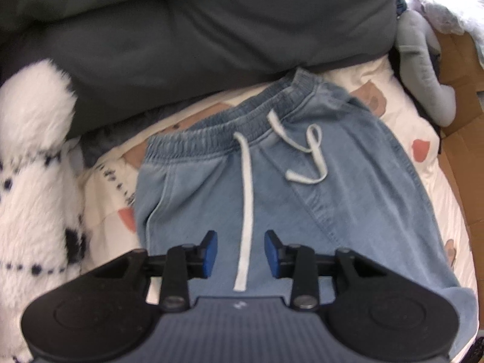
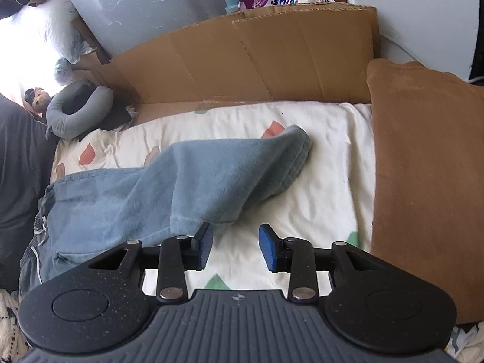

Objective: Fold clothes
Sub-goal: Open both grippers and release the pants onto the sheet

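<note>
Light blue denim trousers [image 1: 302, 205] with an elastic waistband and a white drawstring [image 1: 246, 199] lie flat on a cream patterned bed sheet [image 1: 423, 166]. My left gripper [image 1: 240, 249] hovers above the upper front of the trousers, open, with the drawstring lying on the cloth below the gap and nothing gripped. In the right wrist view the trousers [image 2: 121, 199] have one leg [image 2: 257, 163] folded over and lying across the sheet [image 2: 317, 181]. My right gripper [image 2: 234, 248] stands open just off the fold's edge, nothing between its blue pads.
A dark grey duvet [image 1: 211, 36] lies beyond the waistband. A white fluffy item [image 1: 33, 166] lies at the left. A grey neck pillow [image 2: 75, 112], a cardboard sheet [image 2: 257, 60] and a brown cushion [image 2: 429, 181] border the bed.
</note>
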The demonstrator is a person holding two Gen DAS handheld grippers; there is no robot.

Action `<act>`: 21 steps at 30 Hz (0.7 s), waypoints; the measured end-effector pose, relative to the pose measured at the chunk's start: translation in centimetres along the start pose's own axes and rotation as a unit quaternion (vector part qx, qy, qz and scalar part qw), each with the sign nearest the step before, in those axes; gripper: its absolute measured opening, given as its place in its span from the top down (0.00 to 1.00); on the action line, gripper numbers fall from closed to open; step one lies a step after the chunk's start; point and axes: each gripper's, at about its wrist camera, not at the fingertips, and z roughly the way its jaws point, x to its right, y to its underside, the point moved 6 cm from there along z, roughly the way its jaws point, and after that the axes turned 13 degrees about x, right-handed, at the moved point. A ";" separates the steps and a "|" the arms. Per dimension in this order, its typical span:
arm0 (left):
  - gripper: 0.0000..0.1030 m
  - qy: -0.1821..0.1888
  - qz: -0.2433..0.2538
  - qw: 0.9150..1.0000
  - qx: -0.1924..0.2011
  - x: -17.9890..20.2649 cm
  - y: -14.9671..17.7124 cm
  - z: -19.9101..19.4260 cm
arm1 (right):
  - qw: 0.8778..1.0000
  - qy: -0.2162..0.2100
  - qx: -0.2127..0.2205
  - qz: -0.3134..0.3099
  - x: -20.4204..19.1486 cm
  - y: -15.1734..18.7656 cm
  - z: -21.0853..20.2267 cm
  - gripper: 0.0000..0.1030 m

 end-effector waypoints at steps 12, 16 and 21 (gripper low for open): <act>0.62 0.039 0.008 0.999 0.021 4.9 -4.1 3.1 | 1.000 -0.003 -0.003 -0.010 -0.7 -0.9 4.0 0.57; 0.62 0.045 0.013 0.999 0.026 6.5 -5.1 4.6 | 1.000 -0.002 -0.009 -0.010 -0.7 -0.7 5.7 0.56; 0.62 0.060 0.018 0.998 0.031 9.1 -6.1 6.4 | 1.000 0.013 -0.011 -0.009 0.3 -0.5 7.5 0.55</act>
